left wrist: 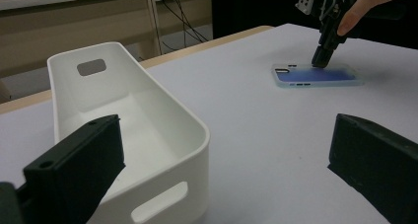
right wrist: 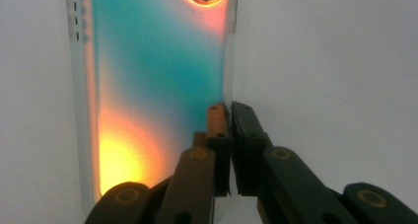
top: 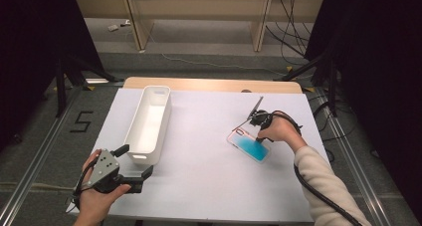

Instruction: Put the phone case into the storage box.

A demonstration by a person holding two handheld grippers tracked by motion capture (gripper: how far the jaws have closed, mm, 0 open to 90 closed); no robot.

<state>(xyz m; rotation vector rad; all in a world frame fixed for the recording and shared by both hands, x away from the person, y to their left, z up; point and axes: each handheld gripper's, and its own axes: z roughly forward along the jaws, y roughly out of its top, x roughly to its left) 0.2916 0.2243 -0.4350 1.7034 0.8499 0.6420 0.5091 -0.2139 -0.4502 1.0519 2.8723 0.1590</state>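
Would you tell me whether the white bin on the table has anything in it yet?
Empty: the white bin shows only its bare floor in the high view and the left gripper view, while the phone case lies outside it on the table.

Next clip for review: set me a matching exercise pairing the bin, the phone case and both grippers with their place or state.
Things:
1. white bin
2. phone case
3. left gripper
4. right gripper

States:
A. jaws closed on the side wall of a thing lying flat
B. jaws wide apart, holding nothing, beside the near end of the bin
C. empty, standing on the left part of the table
D. flat on the right part of the table, teal and orange

Pairs: 1-C, 2-D, 3-B, 4-A
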